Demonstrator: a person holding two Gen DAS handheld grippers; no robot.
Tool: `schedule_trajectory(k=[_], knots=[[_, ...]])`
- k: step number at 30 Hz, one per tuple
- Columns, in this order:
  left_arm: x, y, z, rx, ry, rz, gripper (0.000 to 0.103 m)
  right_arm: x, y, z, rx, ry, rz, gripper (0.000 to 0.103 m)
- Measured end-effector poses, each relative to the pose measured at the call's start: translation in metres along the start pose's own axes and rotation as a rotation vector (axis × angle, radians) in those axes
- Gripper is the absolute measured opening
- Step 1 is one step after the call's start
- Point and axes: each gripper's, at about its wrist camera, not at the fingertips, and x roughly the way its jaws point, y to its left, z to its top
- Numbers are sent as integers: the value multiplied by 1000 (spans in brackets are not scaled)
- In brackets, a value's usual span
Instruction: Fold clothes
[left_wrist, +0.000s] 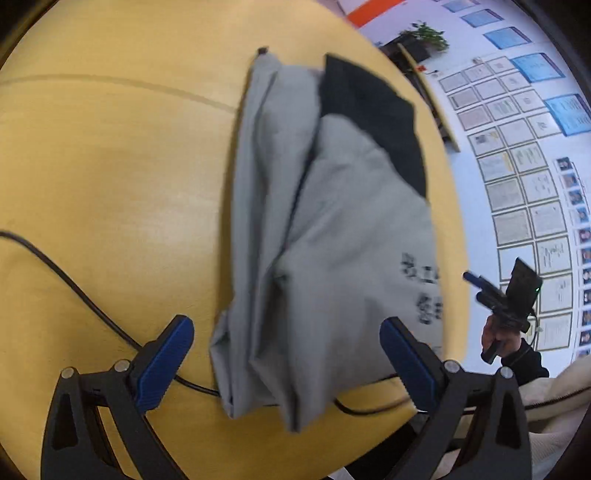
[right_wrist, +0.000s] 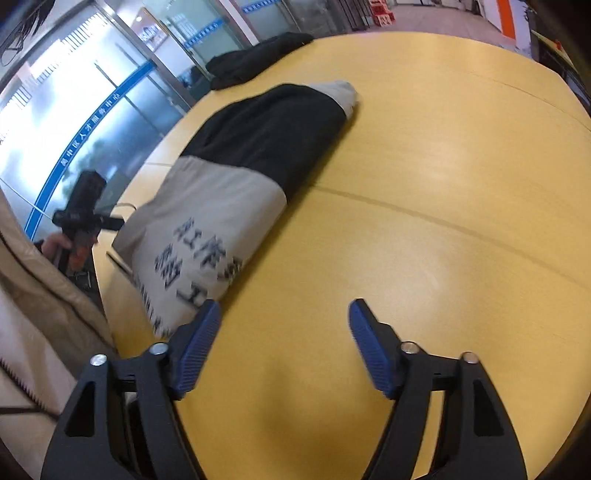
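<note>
A grey and black garment (left_wrist: 325, 229) with dark printed characters lies folded into a long bundle on the yellow table (left_wrist: 110, 177). My left gripper (left_wrist: 286, 343) is open and empty, hovering over the bundle's near end. In the right wrist view the same garment (right_wrist: 236, 192) lies left of centre. My right gripper (right_wrist: 284, 332) is open and empty above bare table (right_wrist: 443, 221), its left fingertip beside the garment's printed end. The right gripper also shows in the left wrist view (left_wrist: 476, 288), held off the table's right edge.
A black cable (left_wrist: 74, 284) runs across the table and under the garment's near end. A dark garment (right_wrist: 255, 59) lies at the table's far edge. A table seam (right_wrist: 443, 221) crosses the top. The person's beige coat (right_wrist: 33, 295) is at the near edge.
</note>
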Motion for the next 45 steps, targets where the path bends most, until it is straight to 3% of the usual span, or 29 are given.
schedule_trajectory(k=[2, 6, 10, 15, 17, 19, 23, 26, 29, 31, 32, 33, 36, 37, 42, 45], knots=[[12, 0, -5, 1, 37, -17, 103, 24, -6, 18, -4, -31, 50, 90], [14, -2, -6, 52, 4, -123, 103, 62, -10, 59, 26, -56, 153, 92], [8, 5, 1, -4, 24, -187, 103, 123, -10, 86, 72, -37, 116, 92], [8, 30, 6, -77, 35, -383, 103, 148, 7, 104, 61, -88, 45, 94], [8, 40, 8, -170, 80, -420, 103, 152, 18, 105, 20, -90, -6, 96], [7, 40, 9, -210, 144, -386, 103, 155, 27, 105, -8, -88, -47, 95], [16, 20, 12, -175, 251, -284, 103, 153, 33, 106, 8, -89, -62, 94], [26, 7, 15, -183, 245, -253, 103, 154, 36, 110, 12, -72, -61, 94], [30, 1, 12, -232, 199, -293, 103, 155, 36, 112, 4, -60, -81, 78], [32, -6, 10, -221, 181, -279, 102, 160, 35, 114, 28, -54, -95, 54], [33, -9, 9, -216, 172, -272, 102, 163, 33, 115, 43, -50, -99, 50], [32, -11, 9, -217, 170, -250, 95, 165, 32, 116, 53, -48, -103, 43], [30, -6, 10, -249, 171, -200, 47, 162, 40, 119, 28, -54, -122, 34], [30, -2, 11, -265, 171, -193, 41, 161, 44, 120, 12, -64, -125, 31], [27, -10, 13, -170, 170, -183, 32, 154, 65, 124, -48, -130, -160, 25], [15, -9, 11, -182, 164, -219, 23, 154, 86, 130, -67, -158, -199, 21]])
